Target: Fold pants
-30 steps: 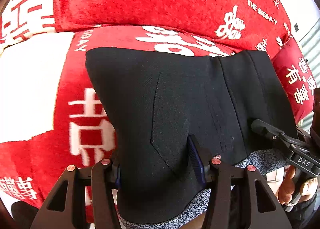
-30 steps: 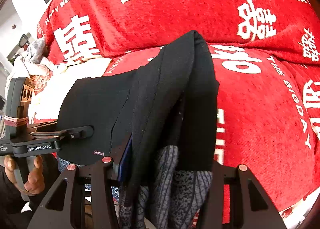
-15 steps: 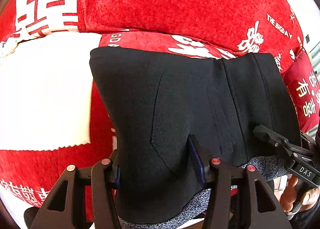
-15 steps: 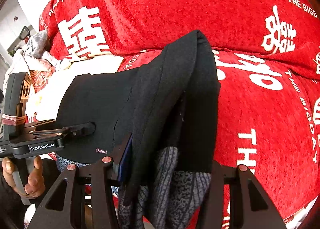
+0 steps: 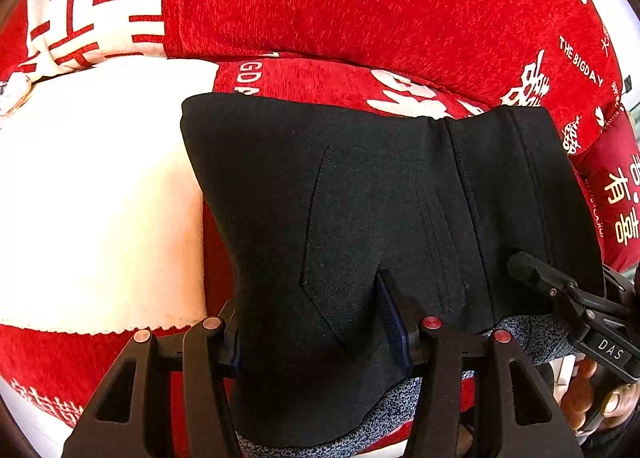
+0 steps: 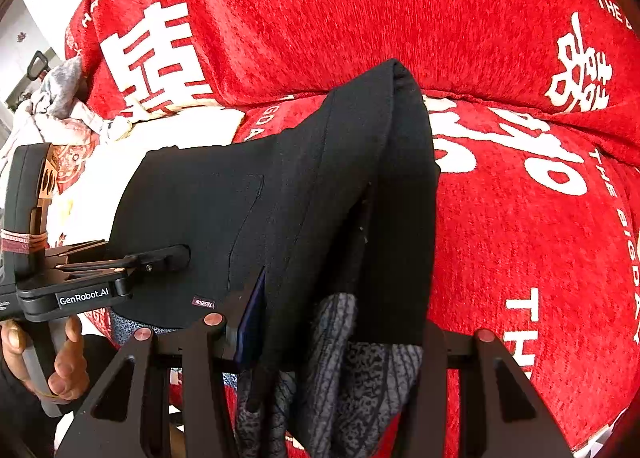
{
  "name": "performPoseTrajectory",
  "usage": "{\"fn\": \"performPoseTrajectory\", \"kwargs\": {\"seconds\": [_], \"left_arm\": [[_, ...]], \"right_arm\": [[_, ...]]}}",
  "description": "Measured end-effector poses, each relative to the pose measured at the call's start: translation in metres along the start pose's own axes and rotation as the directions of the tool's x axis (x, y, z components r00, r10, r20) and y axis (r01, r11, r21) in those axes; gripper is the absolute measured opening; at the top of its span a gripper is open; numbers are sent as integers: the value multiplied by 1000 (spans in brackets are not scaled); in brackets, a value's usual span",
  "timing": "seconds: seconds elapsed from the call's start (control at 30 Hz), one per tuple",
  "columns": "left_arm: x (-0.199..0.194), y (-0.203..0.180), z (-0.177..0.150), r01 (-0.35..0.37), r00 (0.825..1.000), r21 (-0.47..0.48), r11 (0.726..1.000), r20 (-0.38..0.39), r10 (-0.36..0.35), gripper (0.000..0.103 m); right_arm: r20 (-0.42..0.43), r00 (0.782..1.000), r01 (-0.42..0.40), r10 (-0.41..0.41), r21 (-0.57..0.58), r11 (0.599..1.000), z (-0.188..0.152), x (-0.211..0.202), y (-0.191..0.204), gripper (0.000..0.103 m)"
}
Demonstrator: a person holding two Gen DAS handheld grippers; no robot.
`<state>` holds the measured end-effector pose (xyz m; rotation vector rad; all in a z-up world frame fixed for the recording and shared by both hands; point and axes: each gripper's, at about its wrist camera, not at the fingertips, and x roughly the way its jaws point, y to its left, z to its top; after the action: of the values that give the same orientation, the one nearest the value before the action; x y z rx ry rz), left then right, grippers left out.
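Black pants [image 5: 360, 193] with a grey speckled lining are folded into a thick stack and held up over a red sofa. My left gripper [image 5: 320, 322] is shut on the stack's near edge at its left part. My right gripper [image 6: 332, 322] is shut on the same edge at the right end, where the fold bulges upward [image 6: 400, 105]. The right gripper also shows in the left wrist view [image 5: 560, 290], and the left gripper in the right wrist view [image 6: 160, 258]. The pants [image 6: 224, 217] span between the two grippers.
The red sofa cover [image 5: 360, 9] with white characters fills the background, seat [image 6: 540, 238] below and backrest behind. A white cloth [image 5: 96, 193] lies on the seat to the left. Crumpled clothes [image 6: 56, 105] sit at the far left.
Both grippers have carried the pants leftward along the sofa; the white cloth now fills more of the left wrist view. The grips are unchanged.
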<state>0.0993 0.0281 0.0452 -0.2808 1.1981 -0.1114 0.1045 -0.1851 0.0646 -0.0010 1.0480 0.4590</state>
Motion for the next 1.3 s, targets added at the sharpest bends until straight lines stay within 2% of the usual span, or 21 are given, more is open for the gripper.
{"fn": "performPoseTrajectory", "kwargs": {"seconds": [0.37,0.5,0.53,0.6,0.7,0.77,0.83,0.9,1.0,1.1,1.2,1.3], "left_arm": [[21,9,5,23,999,-19,1000,-26,-23,55],[26,14,2,36,999,-24,999,-22,-36,63],[28,15,2,37,999,-27,999,-20,-37,65],[31,20,0,40,999,-45,998,-17,-41,76],[33,31,-1,46,999,-79,996,-24,-48,86],[27,39,-1,63,997,-106,992,-37,-68,86],[13,46,-3,46,999,-131,990,-18,-48,86],[-10,53,-11,14,999,-142,990,32,-10,86],[-36,54,-23,-13,996,-152,988,85,27,86],[-48,33,-39,-31,994,-101,994,105,42,86],[-49,4,-52,-31,992,-35,999,121,35,86],[-38,-9,-60,-20,994,-14,1000,105,21,86]], "right_arm": [[-48,999,12,-11,26,1000,1,27,-14,51],[-60,998,15,-13,43,999,-3,38,-21,53],[-61,998,13,-10,49,999,-4,40,-24,54],[-61,998,8,-4,62,998,-5,42,-28,57],[-69,998,3,3,91,996,-5,44,-33,67],[-88,996,9,0,104,995,-5,42,-39,79],[-86,996,31,-21,122,992,-2,34,-41,80],[-38,998,57,-52,139,989,-3,17,-45,80],[62,992,108,-113,75,991,-7,-14,-34,81],[125,987,107,-97,-72,992,-17,-33,-2,81],[114,993,49,-25,-215,975,-34,-31,29,81],[85,996,38,-14,-284,958,-48,-19,42,80]]}}
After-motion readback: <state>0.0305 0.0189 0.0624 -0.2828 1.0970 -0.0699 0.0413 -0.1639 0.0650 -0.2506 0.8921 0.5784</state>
